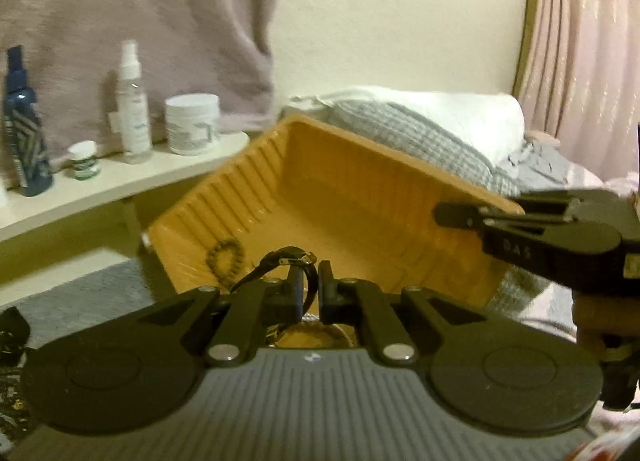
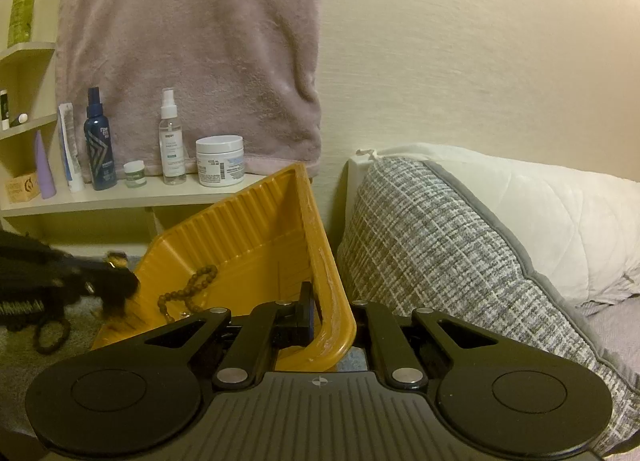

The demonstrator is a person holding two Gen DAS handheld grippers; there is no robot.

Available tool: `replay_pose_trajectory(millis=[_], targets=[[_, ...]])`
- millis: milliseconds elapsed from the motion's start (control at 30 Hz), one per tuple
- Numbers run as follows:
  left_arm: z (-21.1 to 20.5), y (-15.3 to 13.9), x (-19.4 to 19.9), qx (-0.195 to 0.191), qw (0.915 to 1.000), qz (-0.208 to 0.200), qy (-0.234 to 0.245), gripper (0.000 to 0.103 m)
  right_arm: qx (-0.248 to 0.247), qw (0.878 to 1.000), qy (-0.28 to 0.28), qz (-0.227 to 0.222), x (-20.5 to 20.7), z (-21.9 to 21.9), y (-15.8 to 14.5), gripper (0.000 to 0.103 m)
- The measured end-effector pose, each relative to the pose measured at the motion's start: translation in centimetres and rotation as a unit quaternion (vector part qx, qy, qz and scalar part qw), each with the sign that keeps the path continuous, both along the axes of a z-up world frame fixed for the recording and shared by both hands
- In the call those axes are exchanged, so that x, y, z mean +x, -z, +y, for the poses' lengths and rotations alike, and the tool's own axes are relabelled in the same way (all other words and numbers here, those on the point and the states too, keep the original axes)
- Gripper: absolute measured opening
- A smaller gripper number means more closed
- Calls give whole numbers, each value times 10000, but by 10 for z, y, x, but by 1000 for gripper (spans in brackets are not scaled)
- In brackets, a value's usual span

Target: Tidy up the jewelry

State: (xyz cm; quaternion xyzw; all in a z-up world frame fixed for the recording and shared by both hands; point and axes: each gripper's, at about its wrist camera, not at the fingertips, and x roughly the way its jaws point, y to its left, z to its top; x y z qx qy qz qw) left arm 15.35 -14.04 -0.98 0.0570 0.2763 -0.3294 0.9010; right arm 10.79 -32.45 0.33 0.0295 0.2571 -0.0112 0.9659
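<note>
A yellow plastic tray (image 2: pixel 256 229) is tilted up on the bed; it also shows in the left wrist view (image 1: pixel 360 197). My right gripper (image 2: pixel 334 319) is shut on the tray's right rim. A brown bead bracelet (image 2: pixel 188 293) lies inside the tray, seen too in the left wrist view (image 1: pixel 225 257). My left gripper (image 1: pixel 310 289) is shut on a dark strap-like jewelry piece (image 1: pixel 286 255) with a metal clasp, held over the tray's near edge. The left gripper (image 2: pixel 116 281) appears at the left of the right wrist view. The right gripper (image 1: pixel 452 215) shows in the left wrist view.
A shelf (image 2: pixel 120 197) against the wall holds bottles and jars, such as a white jar (image 2: pixel 220 167) and a blue spray bottle (image 2: pixel 98 149). A pink towel (image 2: pixel 192 53) hangs above. A grey checked pillow (image 2: pixel 440 249) lies right of the tray. Dark loose items (image 2: pixel 48 335) lie at left.
</note>
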Motion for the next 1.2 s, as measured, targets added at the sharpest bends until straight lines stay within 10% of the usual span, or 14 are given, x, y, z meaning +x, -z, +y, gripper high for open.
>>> replay_pose_trajectory(millis=[500, 1200], targets=[[1, 5, -4, 87, 9999, 64, -49, 23, -2, 10000, 8, 13, -1, -1, 1, 6], [137, 39, -42, 634, 9678, 49, -2434, 23, -14, 10000, 21, 18, -1, -1, 2, 6]])
